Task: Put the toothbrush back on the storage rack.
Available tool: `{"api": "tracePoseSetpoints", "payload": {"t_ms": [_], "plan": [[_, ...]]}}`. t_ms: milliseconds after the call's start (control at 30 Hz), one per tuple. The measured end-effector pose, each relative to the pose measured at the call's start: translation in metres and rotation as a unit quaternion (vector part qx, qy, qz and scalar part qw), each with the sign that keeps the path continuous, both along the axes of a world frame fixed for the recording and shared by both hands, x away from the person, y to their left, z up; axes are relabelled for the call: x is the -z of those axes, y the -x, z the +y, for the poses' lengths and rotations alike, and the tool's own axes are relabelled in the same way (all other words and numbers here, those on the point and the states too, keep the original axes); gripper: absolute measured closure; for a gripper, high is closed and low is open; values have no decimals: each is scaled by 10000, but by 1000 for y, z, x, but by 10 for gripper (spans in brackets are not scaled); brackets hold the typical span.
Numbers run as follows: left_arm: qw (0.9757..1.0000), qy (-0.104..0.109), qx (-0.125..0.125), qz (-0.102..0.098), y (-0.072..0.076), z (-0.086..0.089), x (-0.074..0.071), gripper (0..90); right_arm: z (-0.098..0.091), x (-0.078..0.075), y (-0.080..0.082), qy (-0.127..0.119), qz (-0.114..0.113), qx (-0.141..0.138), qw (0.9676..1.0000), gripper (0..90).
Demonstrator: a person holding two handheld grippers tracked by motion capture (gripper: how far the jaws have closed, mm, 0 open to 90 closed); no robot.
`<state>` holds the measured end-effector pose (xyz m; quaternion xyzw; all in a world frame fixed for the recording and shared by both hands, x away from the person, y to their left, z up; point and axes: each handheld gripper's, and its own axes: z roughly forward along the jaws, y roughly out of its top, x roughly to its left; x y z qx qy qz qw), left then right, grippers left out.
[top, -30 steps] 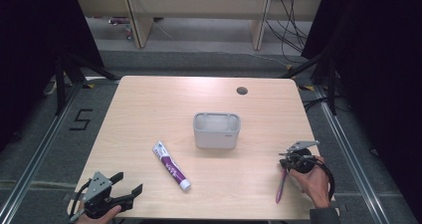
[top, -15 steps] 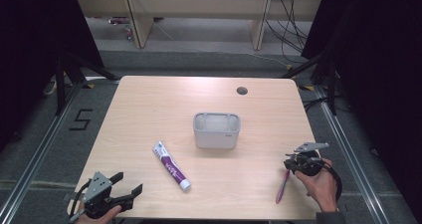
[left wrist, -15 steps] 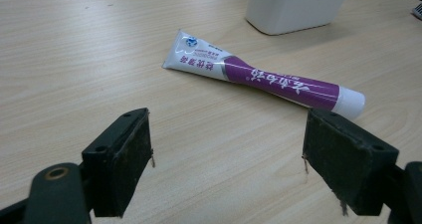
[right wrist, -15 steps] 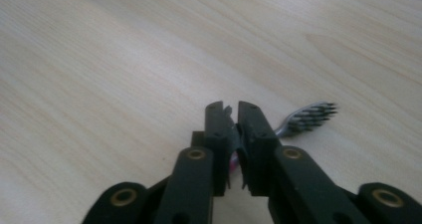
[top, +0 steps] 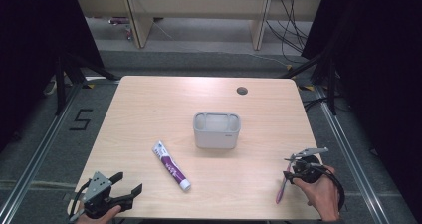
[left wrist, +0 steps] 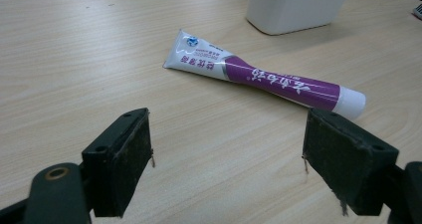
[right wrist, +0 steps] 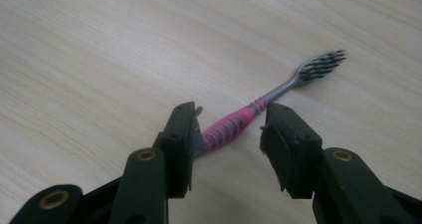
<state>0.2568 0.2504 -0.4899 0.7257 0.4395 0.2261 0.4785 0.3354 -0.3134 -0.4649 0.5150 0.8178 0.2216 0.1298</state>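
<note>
One pink-handled toothbrush (right wrist: 259, 108) with dark bristles lies flat.

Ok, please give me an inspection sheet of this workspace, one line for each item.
Surface: wooden table, round cable hole at the far side.
Job's things: pink toothbrush lying flat; toothpaste tube lying flat; grey holder upright, centre.
Clutter: nothing seen.
Grippers: right gripper open, jaws just opening, toothbrush handle between them; left gripper open, nothing between its jaws.
Cables: black cables on floor behind table.
Surroundings: floor mark "5", shelving behind.
</note>
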Motion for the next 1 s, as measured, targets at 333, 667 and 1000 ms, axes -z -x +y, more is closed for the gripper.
{"api": "tracePoseSetpoints", "payload": {"t_ms": [333, 667, 1000], "plan": [[10000, 3, -13, 21, 0, 0, 0, 187, 5, 3, -1, 152, 259, 18, 9995, 498], [10000, 14, 22, -7, -1, 0, 0, 187, 5, 10, -8, 114, 345, -94, 9993, 498], [10000, 31, -60, 65, 1, -1, 0, 187, 7, 13, -13, 260, 450, -246, 9983, 511]]}}
